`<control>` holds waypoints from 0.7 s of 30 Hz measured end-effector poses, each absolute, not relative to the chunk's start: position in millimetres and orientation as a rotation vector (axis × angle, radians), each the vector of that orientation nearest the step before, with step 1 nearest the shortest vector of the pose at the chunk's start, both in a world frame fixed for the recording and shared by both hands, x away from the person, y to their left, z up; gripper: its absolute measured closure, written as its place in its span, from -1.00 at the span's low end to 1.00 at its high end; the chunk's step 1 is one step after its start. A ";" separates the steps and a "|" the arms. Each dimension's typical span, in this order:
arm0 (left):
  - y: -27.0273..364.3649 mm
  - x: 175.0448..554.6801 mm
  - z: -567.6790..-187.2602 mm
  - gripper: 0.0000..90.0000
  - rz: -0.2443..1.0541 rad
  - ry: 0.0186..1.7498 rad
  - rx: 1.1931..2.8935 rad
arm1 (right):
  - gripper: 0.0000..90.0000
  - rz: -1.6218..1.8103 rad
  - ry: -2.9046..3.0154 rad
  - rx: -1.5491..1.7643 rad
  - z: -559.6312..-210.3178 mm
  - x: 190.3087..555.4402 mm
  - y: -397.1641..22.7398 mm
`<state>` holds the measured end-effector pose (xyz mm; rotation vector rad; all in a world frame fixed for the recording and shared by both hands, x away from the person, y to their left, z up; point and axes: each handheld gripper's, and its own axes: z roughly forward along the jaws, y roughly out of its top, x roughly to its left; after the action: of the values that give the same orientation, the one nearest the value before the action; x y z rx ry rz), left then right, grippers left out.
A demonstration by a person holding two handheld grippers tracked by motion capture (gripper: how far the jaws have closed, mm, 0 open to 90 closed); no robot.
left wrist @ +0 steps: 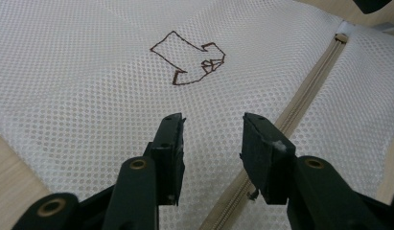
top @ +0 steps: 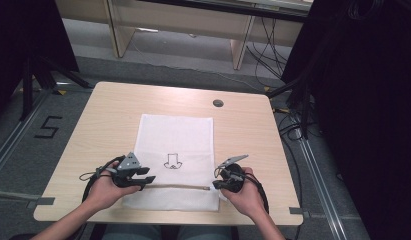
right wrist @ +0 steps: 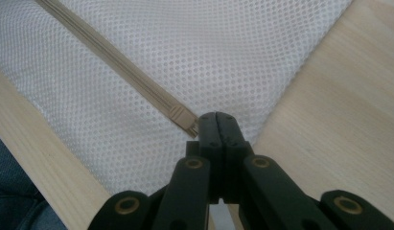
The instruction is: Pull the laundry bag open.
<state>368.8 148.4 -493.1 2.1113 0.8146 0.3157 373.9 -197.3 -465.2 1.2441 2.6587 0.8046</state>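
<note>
A white mesh bag (top: 175, 160) lies flat on the near middle of the bench (top: 108, 115), its beige zipper (top: 178, 186) running left to right close to the near edge; the small dark outline drawing (top: 172, 161) on it is tiny from the high view, while the left tool's view shows it plainly as stitched line work (left wrist: 187, 60). The right tool (top: 216, 184) is at the zipper's right end, jaws pressed together; whether they pinch the zipper pull (right wrist: 187, 122) or the mesh is hidden by the jaw tips. The left tool (top: 148, 181) hovers over the zipper's left part, jaws half apart with nothing between them; the zipper (left wrist: 300, 103) passes under its right jaw.
</note>
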 end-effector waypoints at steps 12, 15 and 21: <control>138.3 366.8 -494.5 0.28 0.323 0.713 2.148 | 1.00 0.747 2.703 1.290 -477.7 381.6 -190.0; 128.7 365.2 -492.7 0.27 0.323 0.698 2.143 | 1.00 0.702 2.704 1.315 -483.1 383.2 -188.5; 110.9 363.6 -486.7 0.29 0.314 0.656 2.133 | 1.00 0.641 2.709 1.272 -482.6 382.2 -183.2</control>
<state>363.6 110.9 -486.7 2.1328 0.6558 0.3136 382.2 -183.2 -482.6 1.2716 2.7093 0.6411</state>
